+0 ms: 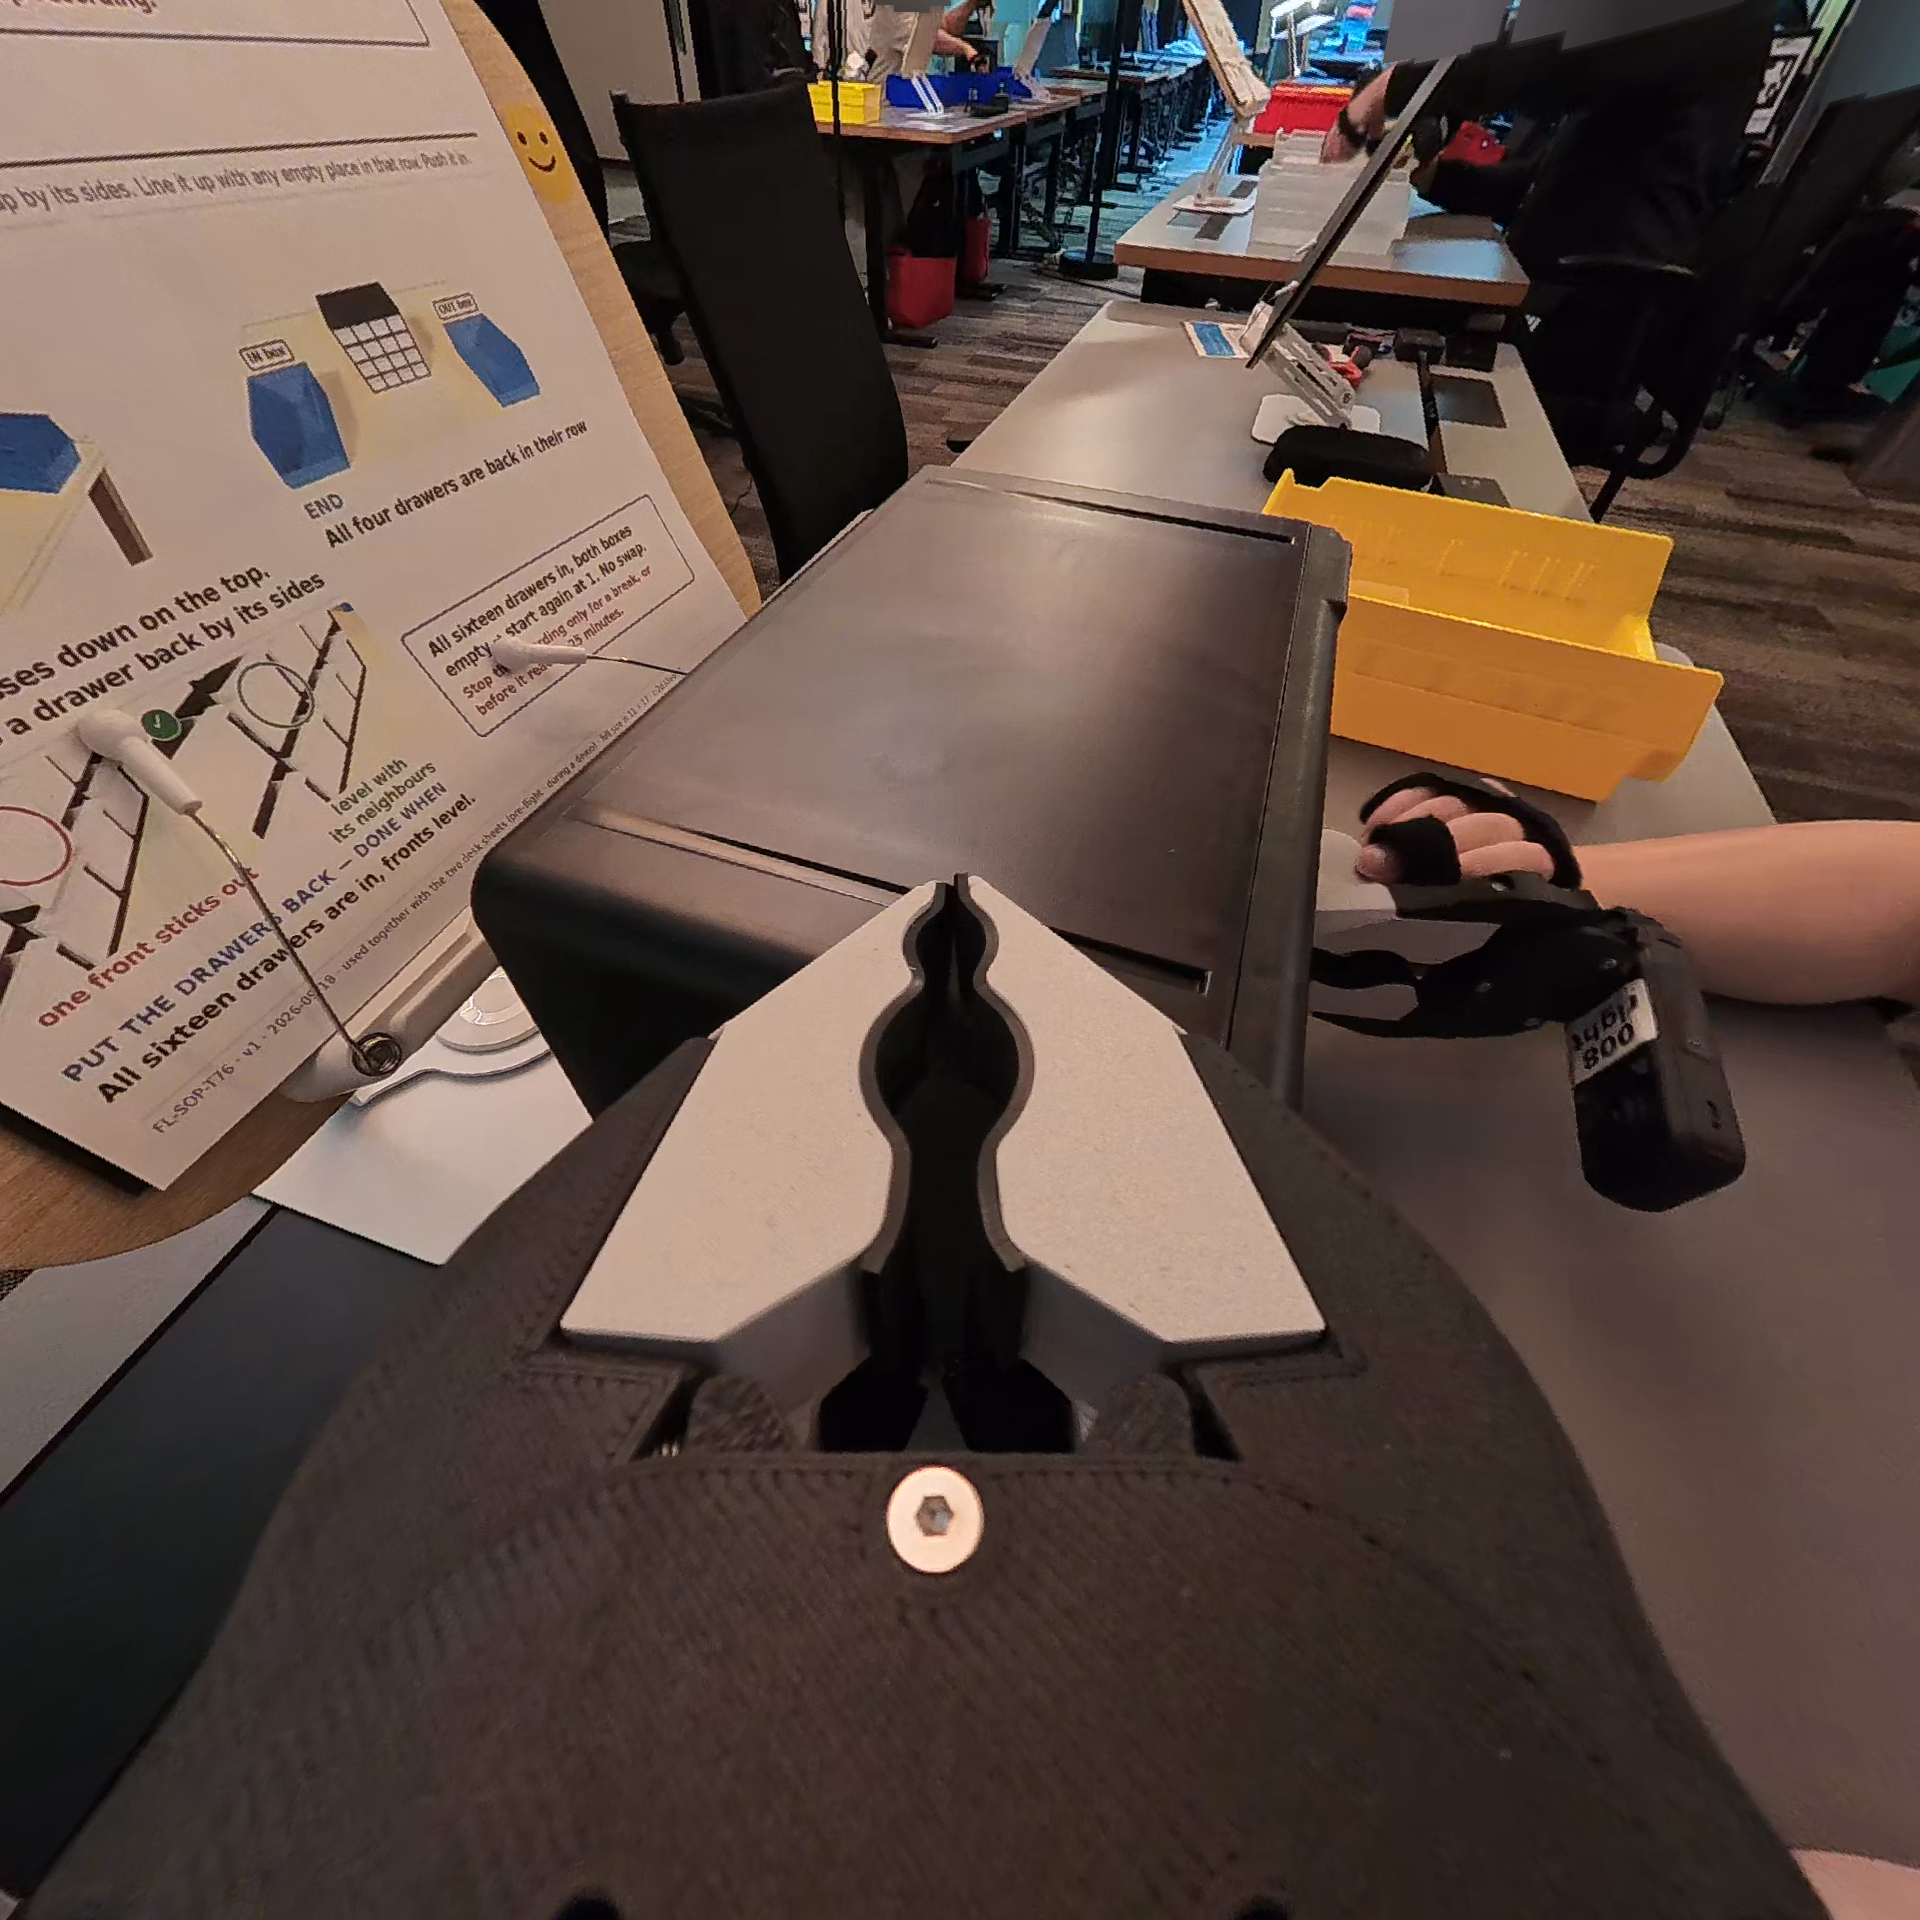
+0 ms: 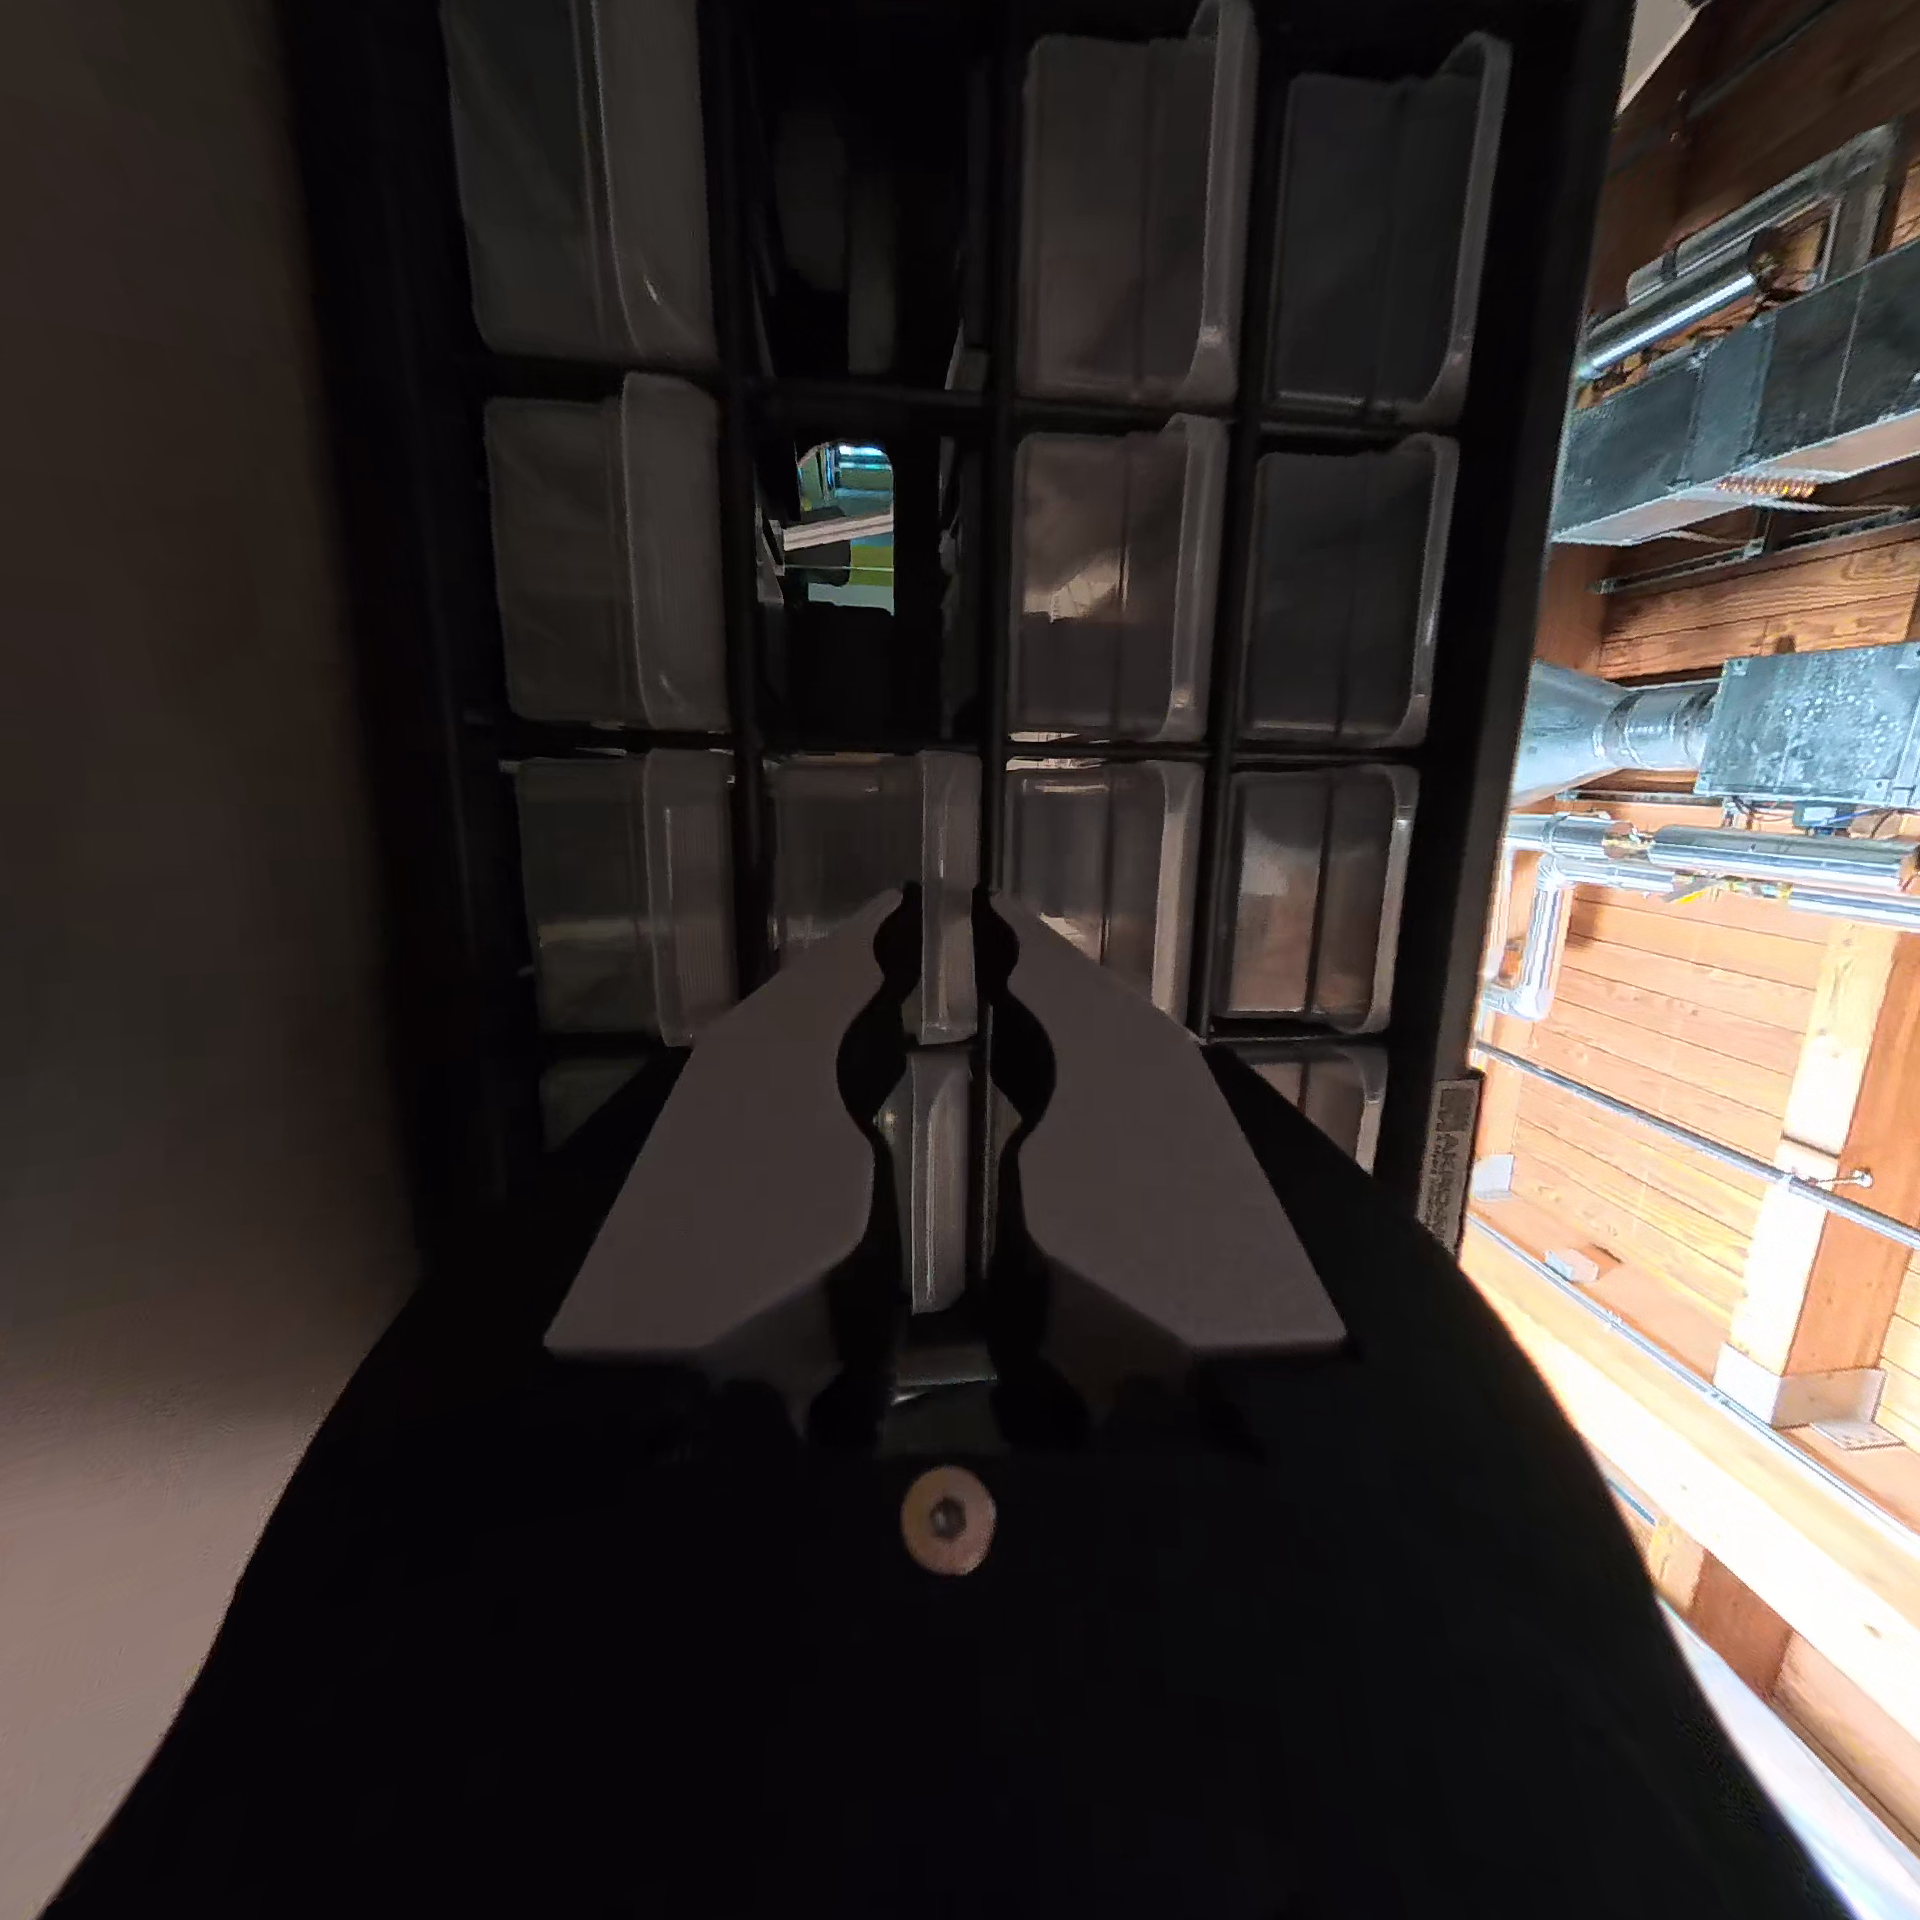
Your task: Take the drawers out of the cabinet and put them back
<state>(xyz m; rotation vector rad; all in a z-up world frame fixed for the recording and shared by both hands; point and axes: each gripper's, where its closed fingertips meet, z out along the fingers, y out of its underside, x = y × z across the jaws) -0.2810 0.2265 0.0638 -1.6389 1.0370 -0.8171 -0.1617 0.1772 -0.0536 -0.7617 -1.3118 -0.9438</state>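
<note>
The black cabinet [image 1: 935, 675] stands on the table, and I see its top from behind in the left wrist view. My left gripper [image 1: 956, 885] is shut and empty, with its tips at the near edge of the cabinet top. The right wrist view is turned sideways and faces the cabinet front [image 2: 1507, 623], a grid of clear drawers. My right gripper [image 2: 951, 904] is closed on the front handle of one clear drawer [image 2: 862, 862], which sits in its slot. Two slots [image 2: 842, 582] above it in the picture stand empty. The right gripper also shows in the left wrist view [image 1: 1351, 977], at the cabinet's front.
A yellow bin [image 1: 1486, 623] sits on the table beyond the cabinet's right side. A printed instruction sheet [image 1: 260, 520] stands on a holder to the left. A person's gloved hand [image 1: 1455, 842] holds the right gripper. Chairs and other desks fill the room behind. Spacing between my two grippers at the tips: around 20 cm.
</note>
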